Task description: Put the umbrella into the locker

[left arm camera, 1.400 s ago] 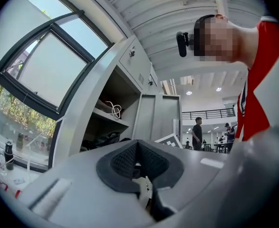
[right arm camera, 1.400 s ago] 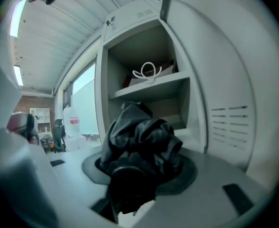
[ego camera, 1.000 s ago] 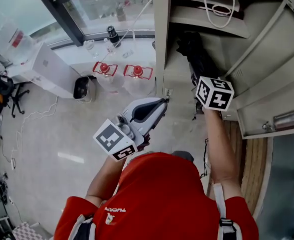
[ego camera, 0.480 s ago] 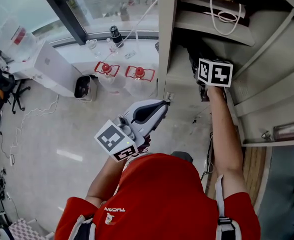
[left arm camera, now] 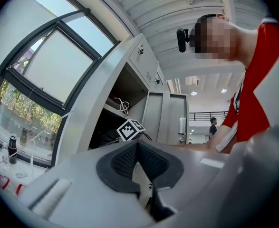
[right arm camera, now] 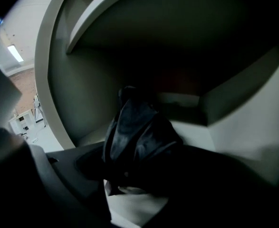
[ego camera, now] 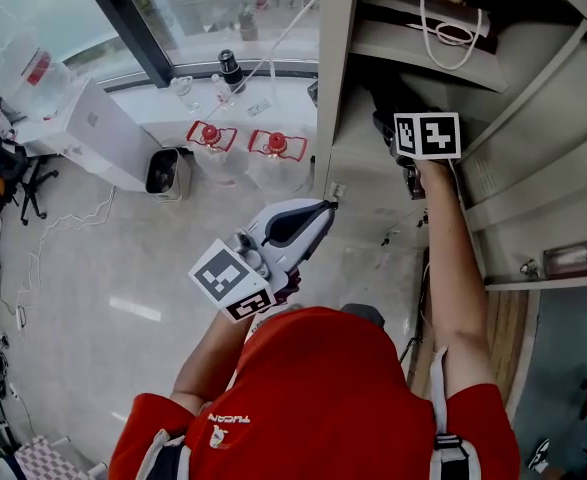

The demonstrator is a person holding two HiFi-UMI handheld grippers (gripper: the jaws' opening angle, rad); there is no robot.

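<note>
The grey metal locker (ego camera: 333, 88) stands open on the right of the head view. My right gripper (ego camera: 405, 128) reaches into its lower compartment, its marker cube facing up. In the right gripper view a dark folded umbrella (right arm camera: 137, 132) lies on the pale compartment floor between the jaws of my right gripper (right arm camera: 139, 184). The jaws are opening and a gap shows beside the left jaw. In the head view the umbrella (ego camera: 381, 98) is a dark mass beyond the cube. My left gripper (ego camera: 318, 208) hangs outside the locker, shut and empty, its pads (left arm camera: 129, 158) meeting.
A shelf above the compartment carries a white cord (ego camera: 443, 28). The locker door (ego camera: 543, 198) hangs open at the right. Two red-capped water jugs (ego camera: 208, 138), a black bin (ego camera: 163, 173) and a white box (ego camera: 93, 133) stand by the window. A person (left arm camera: 212, 127) stands far off.
My right gripper has gone further into the locker compartment and its cube has turned to face up. The left gripper has stayed where it was.
</note>
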